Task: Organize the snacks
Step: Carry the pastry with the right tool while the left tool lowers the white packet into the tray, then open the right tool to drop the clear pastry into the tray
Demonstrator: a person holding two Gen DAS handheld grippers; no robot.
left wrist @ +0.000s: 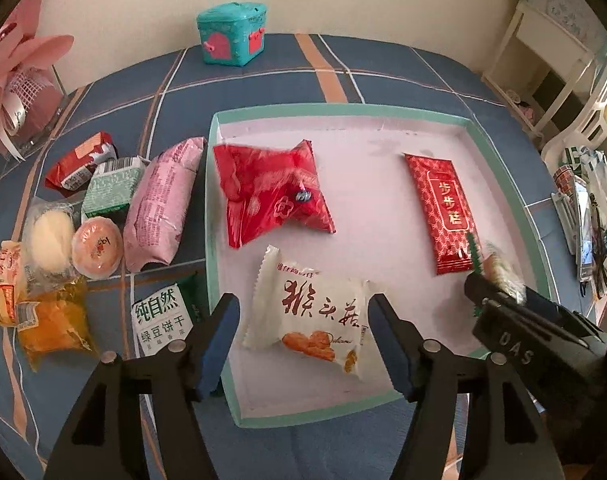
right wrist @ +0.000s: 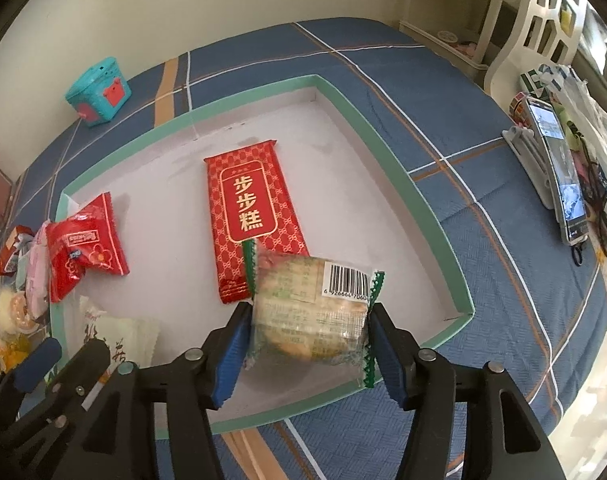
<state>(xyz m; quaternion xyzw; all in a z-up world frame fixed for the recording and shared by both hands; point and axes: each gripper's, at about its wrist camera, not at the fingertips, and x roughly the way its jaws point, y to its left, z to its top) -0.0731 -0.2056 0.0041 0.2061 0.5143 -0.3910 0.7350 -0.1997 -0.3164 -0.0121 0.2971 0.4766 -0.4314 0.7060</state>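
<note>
Left wrist view: the left gripper (left wrist: 305, 344) points down into the shallow white tray with a mint-green rim (left wrist: 211, 216), its blue-padded jaws standing apart on either side of a white crinkle-edged snack packet with red characters (left wrist: 309, 312). The pads (left wrist: 217, 344) do not press on the packet, which lies flat on the tray floor between them. Beyond the fingertips and a little to the left lies a puffy red foil pillow packet (left wrist: 271, 192); beyond and to the right, a long red flat bar packet with gold characters (left wrist: 443, 212). Outside the tray, left of the claw, a cluster of snacks sits on the blue plaid cloth (left wrist: 263, 76): a pink wrapped roll (left wrist: 163, 204), a green-and-white biscuit packet (left wrist: 161, 324), a round orange cake (left wrist: 97, 252) and a yellow bag (left wrist: 51, 328). A teal toy chest (left wrist: 233, 34) stands far ahead by the wall.

Right wrist view: the right gripper (right wrist: 309, 340) has a clear-wrapped round pastry with green serrated ends and a barcode (right wrist: 311, 308) between its blue pads (right wrist: 385, 356), both of which touch the wrapper and hold it above the tray's near right part, just this side of the long red bar. A phone on a stand (right wrist: 559, 172) is well off to the right
</note>
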